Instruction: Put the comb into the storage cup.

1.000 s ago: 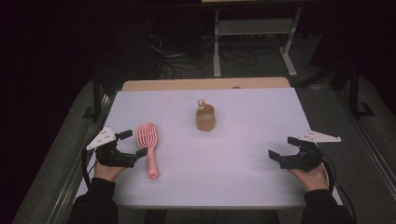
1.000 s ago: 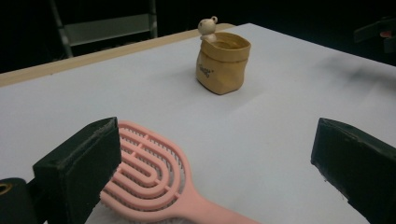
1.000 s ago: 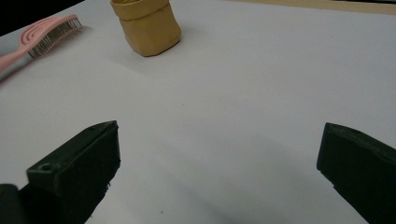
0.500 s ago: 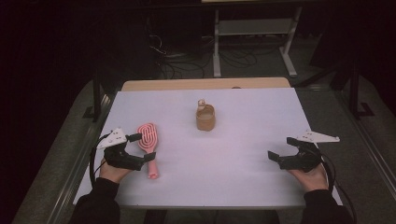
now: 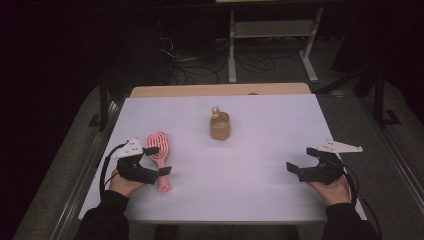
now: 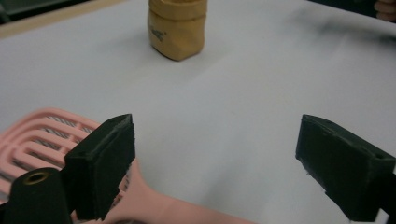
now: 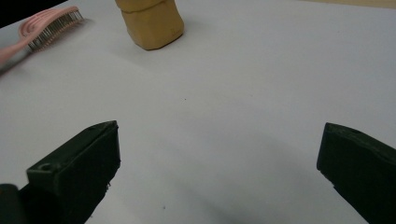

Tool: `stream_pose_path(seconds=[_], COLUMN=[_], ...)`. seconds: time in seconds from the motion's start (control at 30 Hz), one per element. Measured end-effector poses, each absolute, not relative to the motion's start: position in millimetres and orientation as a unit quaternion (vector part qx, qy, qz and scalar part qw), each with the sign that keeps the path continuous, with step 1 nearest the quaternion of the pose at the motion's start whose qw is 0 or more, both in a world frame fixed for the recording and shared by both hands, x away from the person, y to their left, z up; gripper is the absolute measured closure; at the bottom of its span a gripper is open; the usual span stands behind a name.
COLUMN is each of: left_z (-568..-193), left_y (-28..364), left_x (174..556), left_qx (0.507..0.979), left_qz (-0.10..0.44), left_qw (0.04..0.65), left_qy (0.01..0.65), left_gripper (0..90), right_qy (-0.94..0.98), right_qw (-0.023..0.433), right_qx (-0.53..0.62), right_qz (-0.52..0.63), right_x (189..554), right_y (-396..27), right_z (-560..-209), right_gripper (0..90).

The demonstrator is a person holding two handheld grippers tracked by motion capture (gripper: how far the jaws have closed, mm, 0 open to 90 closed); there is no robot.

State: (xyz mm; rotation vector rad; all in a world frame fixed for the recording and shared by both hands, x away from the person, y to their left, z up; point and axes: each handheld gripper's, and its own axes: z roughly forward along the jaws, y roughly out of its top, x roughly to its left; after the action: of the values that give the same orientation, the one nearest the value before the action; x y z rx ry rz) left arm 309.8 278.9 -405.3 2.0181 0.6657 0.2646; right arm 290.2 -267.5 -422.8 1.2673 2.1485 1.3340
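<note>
- Left hand-held gripper [image 5: 162, 161]: jaws wide apart, nothing between them. Sits at the near left of the desk [image 5: 270, 130], right at the handle end of the pink brush [image 5: 159, 151]. In the left gripper view the brush [image 6: 56, 154] passes under the left-hand jaw; whether that jaw touches it cannot be told.
- Right hand-held gripper [image 5: 299, 167]: jaws apart, empty. Rests low at the near right of the desk, well apart from both objects.
- Brush, location: flat on the desk at near left, head away from the person, handle toward the person. Seen far off at upper left in the right gripper view [image 7: 44, 25].
- Tan holder [image 5: 219, 126]: upright at mid-desk, toward the far side, well apart from both grippers.
- Risk 1: a jaw pressing down on the handle could skid or spin the brush across the smooth desk rather than catch it.
- Risk 2: the handle looks thin and lies flat; closing above it would likely miss, or pinch only an edge so that it slips out when lifted.
- Risk 3: a nudged brush could slide toward the left edge of the desk.
- Pose, left: forearm enters from the bottom, hand low, jaws angled toward the desk centre.
- Pose, right: hand low on the desk, jaws pointing inward to the left.
</note>
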Motion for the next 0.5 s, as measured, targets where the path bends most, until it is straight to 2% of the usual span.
stream_pose_path(seconds=[0.5], left_z=[-412.9], left_y=[270.2], left_x=[313.2], left_qx=[0.850], left_qz=[0.083], left_qw=[0.451], left_qy=[0.259], left_gripper=[16.9], right_qy=[0.752], right_qw=[0.154], right_qx=[0.442], right_qz=[0.464], right_x=[290.5], right_y=[-266.5], right_z=[-423.4], right_gripper=[0.0])
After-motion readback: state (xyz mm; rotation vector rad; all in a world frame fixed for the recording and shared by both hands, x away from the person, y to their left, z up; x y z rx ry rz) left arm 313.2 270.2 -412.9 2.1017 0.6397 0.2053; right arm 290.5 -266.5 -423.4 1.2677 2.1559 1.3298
